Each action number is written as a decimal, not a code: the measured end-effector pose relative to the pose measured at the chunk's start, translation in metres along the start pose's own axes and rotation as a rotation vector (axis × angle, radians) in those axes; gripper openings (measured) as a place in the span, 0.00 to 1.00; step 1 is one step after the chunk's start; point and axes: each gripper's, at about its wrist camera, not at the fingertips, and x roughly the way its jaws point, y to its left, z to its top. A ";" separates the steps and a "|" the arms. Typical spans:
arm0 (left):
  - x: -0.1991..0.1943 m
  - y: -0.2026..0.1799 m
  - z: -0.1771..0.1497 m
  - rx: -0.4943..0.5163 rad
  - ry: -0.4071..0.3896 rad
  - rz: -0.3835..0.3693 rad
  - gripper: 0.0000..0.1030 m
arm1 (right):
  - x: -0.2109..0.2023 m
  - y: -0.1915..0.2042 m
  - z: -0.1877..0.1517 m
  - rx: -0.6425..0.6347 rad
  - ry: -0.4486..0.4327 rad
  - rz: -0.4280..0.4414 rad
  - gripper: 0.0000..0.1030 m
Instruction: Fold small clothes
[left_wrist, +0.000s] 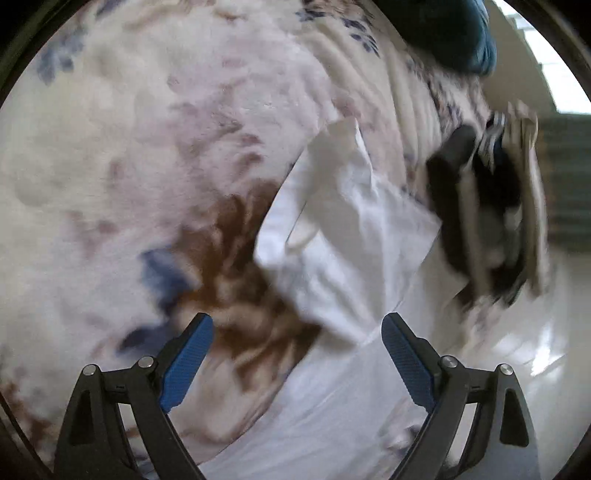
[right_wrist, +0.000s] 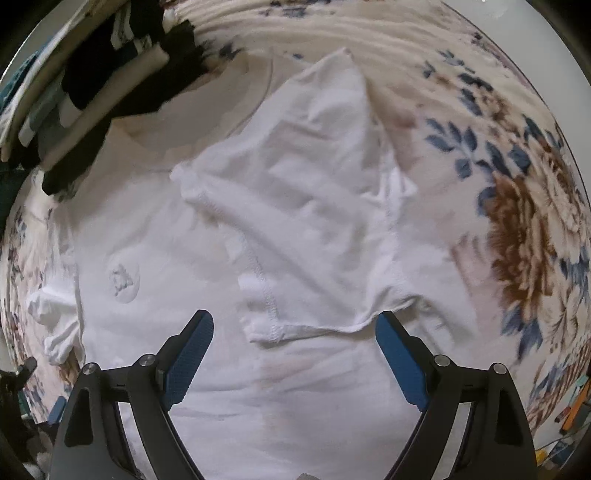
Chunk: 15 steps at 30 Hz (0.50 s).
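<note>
White shirt (right_wrist: 295, 229) lay part-folded on the floral bed (right_wrist: 524, 229); both grippers, left (left_wrist: 297, 341) and right (right_wrist: 295, 338), hovered released, ready to regrasp.

A floral blanket (right_wrist: 524, 229) in brown and blue covers the bed. At the far right, a bright window (left_wrist: 546, 59) above pale glossy floor (left_wrist: 532, 354).

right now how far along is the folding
Done: a stack of folded clothes sits at the blanket's edge. In hand: nothing; the left gripper and right gripper are both open above the white shirt, which has one side flipped inward. Left: the rest of its folds.
</note>
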 end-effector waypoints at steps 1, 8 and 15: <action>0.007 0.000 0.002 -0.012 -0.005 -0.019 0.89 | 0.004 0.002 -0.001 0.007 0.008 -0.005 0.88; 0.035 -0.043 0.028 0.097 -0.089 -0.015 0.05 | 0.021 -0.008 0.006 0.113 0.039 -0.052 0.88; 0.024 -0.154 -0.031 0.671 -0.163 0.026 0.05 | 0.015 -0.028 0.010 0.159 0.031 -0.075 0.88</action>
